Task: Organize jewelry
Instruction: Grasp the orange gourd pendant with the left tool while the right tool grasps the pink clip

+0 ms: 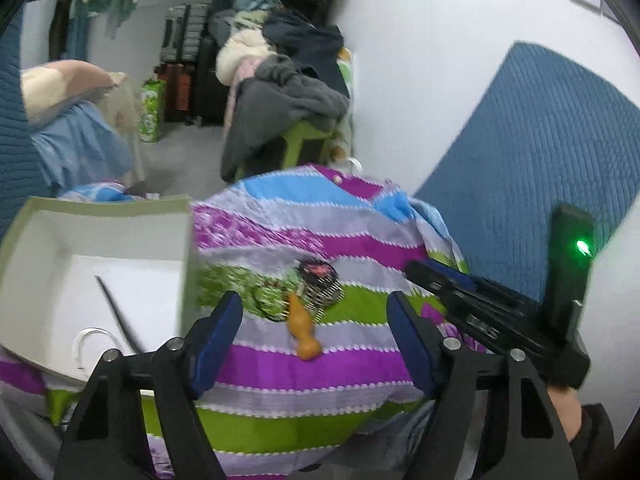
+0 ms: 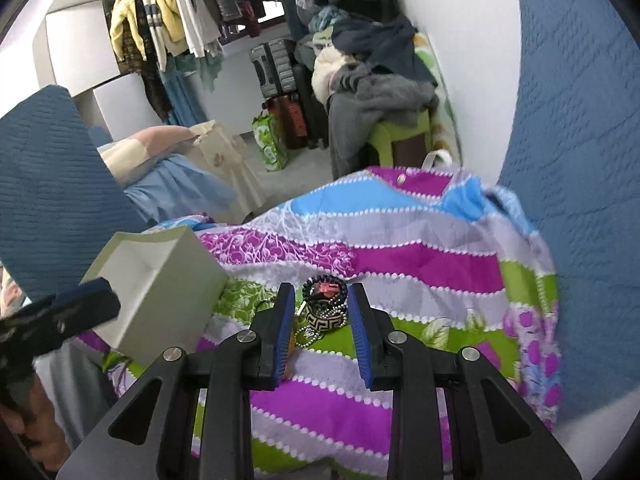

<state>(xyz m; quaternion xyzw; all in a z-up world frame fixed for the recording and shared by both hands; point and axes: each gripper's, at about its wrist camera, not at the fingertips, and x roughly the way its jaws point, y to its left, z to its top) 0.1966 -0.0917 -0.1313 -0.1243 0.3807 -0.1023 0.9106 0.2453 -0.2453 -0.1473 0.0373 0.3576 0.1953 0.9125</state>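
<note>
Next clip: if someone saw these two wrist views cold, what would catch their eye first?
Probably the loud striped bedspread in purple, green, blue and grey that fills both views. Next, the small heap of jewelry at its middle, framed by the open right gripper. The open white box sits left of the heap, beside the open left gripper, with a white ring inside.

You're looking into a cluttered bedroom with plain white walls (image 2: 460,60) and a pale grey floor (image 2: 304,168). A rail of hanging clothes (image 2: 168,20) runs along the far side, with dark suitcases (image 2: 280,68) standing below it. A green stool (image 2: 400,136) is buried under a heap of grey and dark garments (image 2: 380,80). A green printed bag (image 2: 270,140) sits on the floor. Blue quilted fabric (image 2: 580,160) covers your right side, and a striped purple, green and blue sheet (image 2: 400,248) spreads in front.
</note>
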